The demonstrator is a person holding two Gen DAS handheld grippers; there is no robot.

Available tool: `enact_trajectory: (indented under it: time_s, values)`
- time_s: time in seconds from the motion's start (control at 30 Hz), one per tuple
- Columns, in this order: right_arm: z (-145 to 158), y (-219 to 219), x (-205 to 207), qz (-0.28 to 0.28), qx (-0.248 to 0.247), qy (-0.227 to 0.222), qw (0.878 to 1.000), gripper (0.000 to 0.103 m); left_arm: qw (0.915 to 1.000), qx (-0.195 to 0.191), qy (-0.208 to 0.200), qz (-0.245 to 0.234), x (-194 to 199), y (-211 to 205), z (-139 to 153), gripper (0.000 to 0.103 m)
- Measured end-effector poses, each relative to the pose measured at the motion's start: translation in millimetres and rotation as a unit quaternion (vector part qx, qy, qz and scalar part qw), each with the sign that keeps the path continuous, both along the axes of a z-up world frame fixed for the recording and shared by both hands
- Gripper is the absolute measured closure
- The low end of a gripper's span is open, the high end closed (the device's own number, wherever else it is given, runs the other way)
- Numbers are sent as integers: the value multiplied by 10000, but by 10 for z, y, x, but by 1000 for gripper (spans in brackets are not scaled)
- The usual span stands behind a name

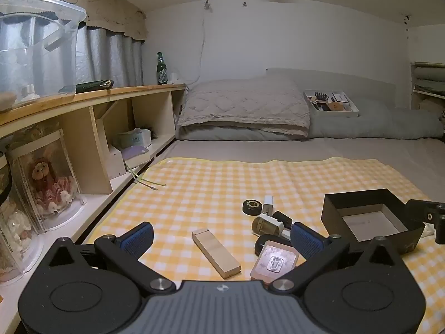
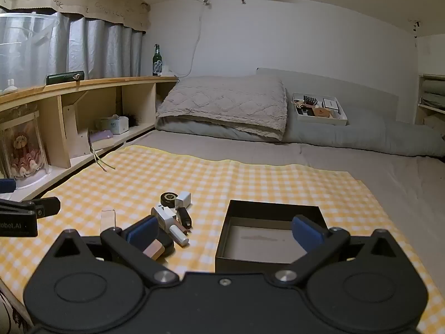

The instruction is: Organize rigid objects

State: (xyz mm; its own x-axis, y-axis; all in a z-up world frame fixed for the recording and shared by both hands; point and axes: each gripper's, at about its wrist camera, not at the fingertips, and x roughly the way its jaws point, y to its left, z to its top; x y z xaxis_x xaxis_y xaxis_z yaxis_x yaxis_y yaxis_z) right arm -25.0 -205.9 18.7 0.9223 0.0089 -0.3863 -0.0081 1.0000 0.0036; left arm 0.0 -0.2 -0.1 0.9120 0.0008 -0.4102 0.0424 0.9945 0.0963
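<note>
Left gripper (image 1: 221,238): jaws spread wide, nothing gripped. Right gripper (image 2: 225,232): same, wide, nothing held.

On yellow checked cloth (image 1: 194,183), near to far:
- 1 wooden block (image 1: 215,252), between left jaws
- 1 pink flat case (image 1: 274,261), at 3 o'clock of block
- 1 black open box (image 2: 267,236), at 3 o'clock of clutter
- 1 black round tin (image 1: 252,206), at 12 o'clock
- 1 white charger (image 2: 183,199), beside tin

Other clutter items overlapped, count unclear.

The left gripper (image 1: 221,236) and the right gripper (image 2: 225,229) were both tilted slightly downward, jaws spread fully wide, nothing held between the blue pads (image 1: 138,238).
</note>
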Motion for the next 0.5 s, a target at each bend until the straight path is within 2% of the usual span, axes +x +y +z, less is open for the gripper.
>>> enact_trajectory:
  time_s: [0.5]
  values:
    - [-32,-18,11,-16,4,47,10000,0,10000,37,-26,-22,-23,-25,-2,0]
